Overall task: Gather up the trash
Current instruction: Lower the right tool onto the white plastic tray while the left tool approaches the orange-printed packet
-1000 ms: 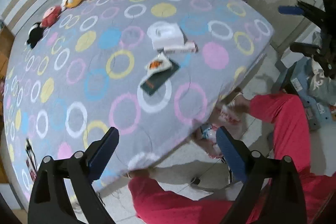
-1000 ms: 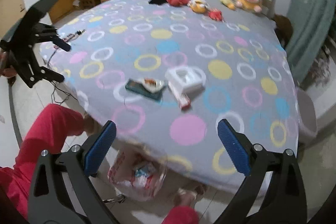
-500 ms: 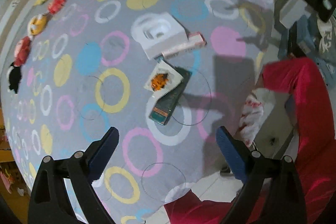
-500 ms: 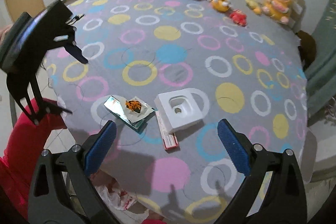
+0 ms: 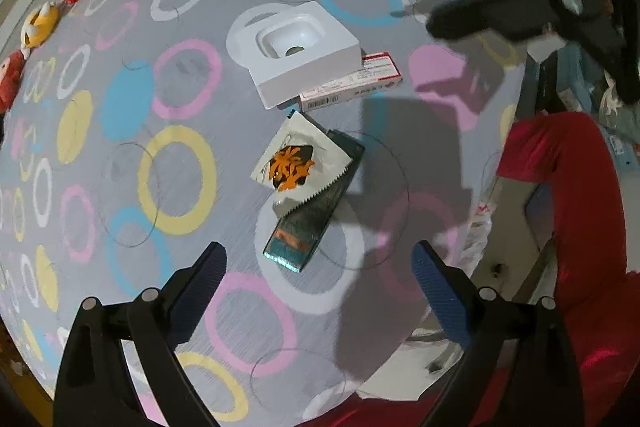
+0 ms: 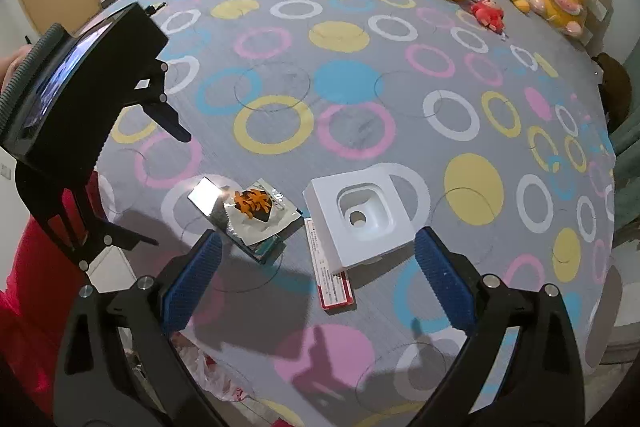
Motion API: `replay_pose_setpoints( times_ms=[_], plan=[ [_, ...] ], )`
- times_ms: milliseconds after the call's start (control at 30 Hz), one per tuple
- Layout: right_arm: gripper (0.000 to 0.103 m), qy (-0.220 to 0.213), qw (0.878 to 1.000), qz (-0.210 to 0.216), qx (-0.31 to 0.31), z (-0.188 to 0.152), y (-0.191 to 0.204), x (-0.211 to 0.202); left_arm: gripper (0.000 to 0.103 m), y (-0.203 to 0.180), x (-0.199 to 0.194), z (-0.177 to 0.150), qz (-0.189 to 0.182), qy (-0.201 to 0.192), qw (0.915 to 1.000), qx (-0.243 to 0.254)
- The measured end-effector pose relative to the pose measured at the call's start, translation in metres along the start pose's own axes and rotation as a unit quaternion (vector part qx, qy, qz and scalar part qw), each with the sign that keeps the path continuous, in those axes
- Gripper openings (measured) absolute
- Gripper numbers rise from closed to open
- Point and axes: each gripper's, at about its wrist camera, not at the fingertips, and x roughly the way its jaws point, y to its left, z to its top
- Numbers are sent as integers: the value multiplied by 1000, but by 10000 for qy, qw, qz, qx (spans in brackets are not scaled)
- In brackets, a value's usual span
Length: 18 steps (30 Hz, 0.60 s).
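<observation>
Claws spread and empty, you are hovering the left claw [image 5: 318,267] over the foil wrapper [image 5: 300,161] lying on the bed [image 5: 120,187], the right claw [image 6: 316,267] over the white tray [image 6: 360,217], each lined up for pickup.

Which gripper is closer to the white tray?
Right. The right gripper hangs open just short of the white tray; the left gripper sits farther back, beyond the snack wrapper.

The bedspread [image 6: 360,115] is grey with pink, yellow, blue and white rings and dots. A white tray [image 6: 362,217], a red-and-white box [image 6: 332,277], a silver wrapper [image 5: 298,161] printed orange and black, and a teal packet [image 5: 308,227] lie there. Blue pads line the black fingers [image 6: 444,277].
</observation>
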Motion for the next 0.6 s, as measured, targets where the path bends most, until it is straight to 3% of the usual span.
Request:
replay_pose_setpoints(
  times_ms=[167, 400, 500, 600],
  plan=[
    [95, 135, 9999, 50, -71, 0, -3, 22, 91, 16, 17, 11, -285, -3, 9982, -534],
    [94, 313, 9993, 189, -35, 2, -15, 55, 91, 24, 36, 21, -576, 44, 9959, -697],
    [85, 408, 9988, 254, -24, 4, -18, 69, 91, 30, 42, 24, -709, 71, 9938, -854],
    [84, 523, 9981, 330, 4, 4, -21, 84, 91, 39, 49, 27, -879, 120, 9902, -1083]
  ],
)
